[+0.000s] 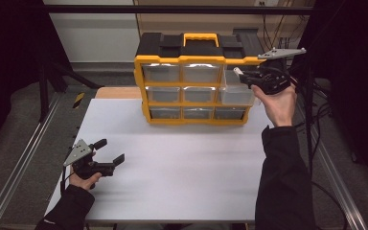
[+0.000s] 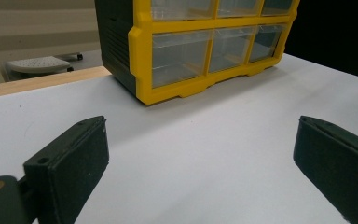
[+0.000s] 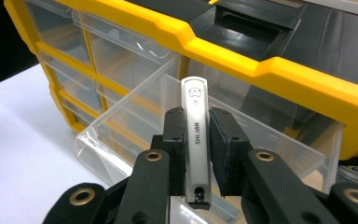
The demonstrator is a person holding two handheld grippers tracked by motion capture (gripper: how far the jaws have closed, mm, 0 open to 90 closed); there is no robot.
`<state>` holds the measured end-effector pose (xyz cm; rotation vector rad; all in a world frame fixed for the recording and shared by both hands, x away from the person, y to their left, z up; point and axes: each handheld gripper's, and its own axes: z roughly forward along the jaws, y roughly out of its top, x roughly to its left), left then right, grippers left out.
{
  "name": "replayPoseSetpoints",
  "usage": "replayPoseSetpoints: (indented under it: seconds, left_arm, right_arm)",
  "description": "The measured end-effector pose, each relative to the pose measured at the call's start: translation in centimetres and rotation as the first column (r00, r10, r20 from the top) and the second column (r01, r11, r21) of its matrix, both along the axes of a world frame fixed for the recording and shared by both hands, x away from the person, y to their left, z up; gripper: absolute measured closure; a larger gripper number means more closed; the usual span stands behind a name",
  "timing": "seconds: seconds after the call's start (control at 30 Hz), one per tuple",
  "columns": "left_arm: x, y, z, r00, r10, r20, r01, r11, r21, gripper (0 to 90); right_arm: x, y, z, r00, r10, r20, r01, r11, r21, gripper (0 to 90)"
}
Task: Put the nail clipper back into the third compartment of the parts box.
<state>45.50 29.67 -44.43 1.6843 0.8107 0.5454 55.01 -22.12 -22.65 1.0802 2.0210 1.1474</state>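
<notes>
Right gripper (image 1: 245, 76), high view: clamped on one silver nail clipper (image 1: 238, 72), held over the pulled-out clear drawer (image 1: 237, 93) of one yellow-and-black organizer (image 1: 194, 86) with nine drawers.
Left gripper (image 1: 111, 151), high view: jaws wide, holding nothing, low over the white table (image 1: 182, 163).
Left gripper view: two pads (image 2: 70, 163) spread wide; organizer ahead.
Right gripper view: clipper (image 3: 196, 140) pinched upright above the open drawer (image 3: 135, 126).

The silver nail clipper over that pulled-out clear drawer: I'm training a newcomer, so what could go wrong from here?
1. The right gripper pinches the slim silver nail clipper by its narrow sides; it might twist or slip.
2. Released off-centre, it could hit the clear plastic drawer's rim and fall onto the white table.
3. The left gripper rests open, far from the yellow-and-black organizer, so a nudge might shift it.
</notes>
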Motion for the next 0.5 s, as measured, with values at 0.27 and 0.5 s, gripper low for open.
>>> replayPoseSetpoints:
  seconds: [0.27, 0.5]
  left_arm:
    - [0.00, 0.01, 0.01, 1.0000, 0.000, 0.001, 0.000, 1.0000, -0.001, 3.1]
    - [0.07, 0.00, -0.01, 1.0000, -0.001, 0.000, 0.001, 1.0000, -0.002, 3.1]
  right_arm:
    - [0.15, 0.10, -0.30, 0.9998, -0.007, -0.019, 0.007, 1.000, -0.009, 76.9]
    - [-0.15, -0.29, 0.03, 0.9999, -0.012, -0.001, 0.012, 1.000, 0.014, 73.4]
